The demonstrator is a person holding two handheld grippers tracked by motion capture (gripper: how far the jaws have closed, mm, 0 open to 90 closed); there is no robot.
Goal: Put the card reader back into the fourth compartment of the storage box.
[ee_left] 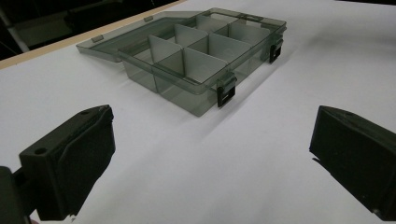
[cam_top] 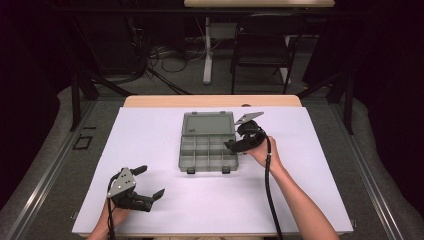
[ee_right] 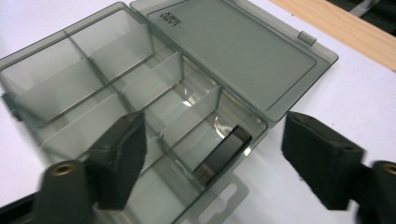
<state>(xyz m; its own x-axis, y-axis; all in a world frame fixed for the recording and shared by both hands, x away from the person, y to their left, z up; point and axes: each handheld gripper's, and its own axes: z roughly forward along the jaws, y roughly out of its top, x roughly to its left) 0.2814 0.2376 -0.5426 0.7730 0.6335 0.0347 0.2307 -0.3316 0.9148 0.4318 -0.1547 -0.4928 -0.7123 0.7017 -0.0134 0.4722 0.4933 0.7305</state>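
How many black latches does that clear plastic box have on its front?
2. The left latch and the right latch both sit on the front wall of the organizer box, one near each end, hanging unfastened with the lid open. None looks hidden.

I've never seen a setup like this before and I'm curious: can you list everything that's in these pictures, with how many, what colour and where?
Compartment box: one, smoky grey see-through plastic, middle of the table, lid folded open flat behind it, two dark latches on its near edge.
Small dark block: one, black, lying in a compartment at the box's right end.
Table cover: one, white, over a tan wooden table.
Chair: one, dark, on the floor beyond the table.
Cables: several, dark, on the floor behind.
Left gripper: one, black, near left of the table, jaws open, empty.
Right gripper: one, black, at the box's right end, jaws open.
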